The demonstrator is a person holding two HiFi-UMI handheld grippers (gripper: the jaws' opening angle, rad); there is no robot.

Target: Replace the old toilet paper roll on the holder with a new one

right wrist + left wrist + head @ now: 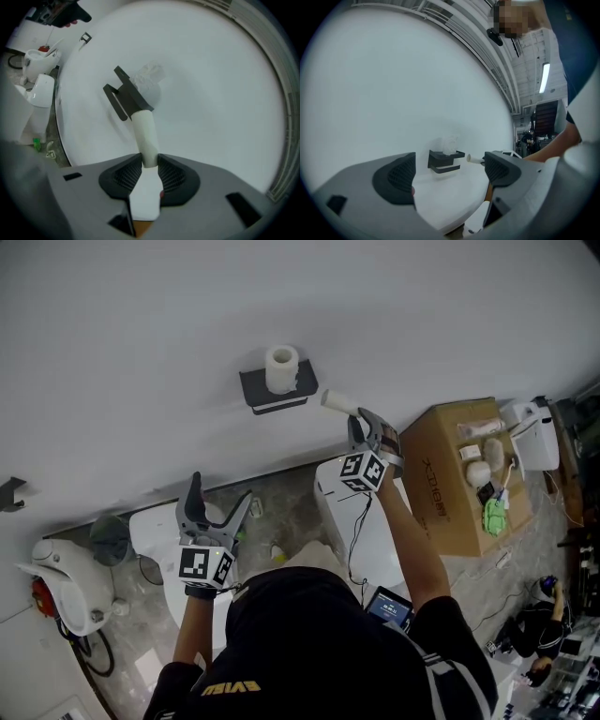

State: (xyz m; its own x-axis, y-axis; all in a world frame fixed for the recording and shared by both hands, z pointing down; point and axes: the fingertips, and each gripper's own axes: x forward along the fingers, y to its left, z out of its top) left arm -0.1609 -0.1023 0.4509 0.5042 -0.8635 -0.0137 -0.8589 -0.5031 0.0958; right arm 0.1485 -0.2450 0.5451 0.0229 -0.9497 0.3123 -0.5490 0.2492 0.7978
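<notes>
A black wall holder [265, 393] carries a white paper roll [281, 368] standing upright on its top shelf. Just right of it, my right gripper [361, 418] is shut on a slim white tube [337, 402], a bare roll core, whose free end points toward the holder. In the right gripper view the tube [146, 136] sticks out from between the pads toward the holder [124, 96] and the roll [150, 75]. My left gripper [222, 491] hangs lower left, open and empty. In its own view, the holder [445, 160] and the tube [474, 159] show beyond the jaws.
A white toilet [159, 531] and a white tank [352, 512] stand below the holder on the stone floor. An open cardboard box [441, 474] with white rolls and a green item [494, 517] sits at the right. Another white fixture [66, 577] is at the far left.
</notes>
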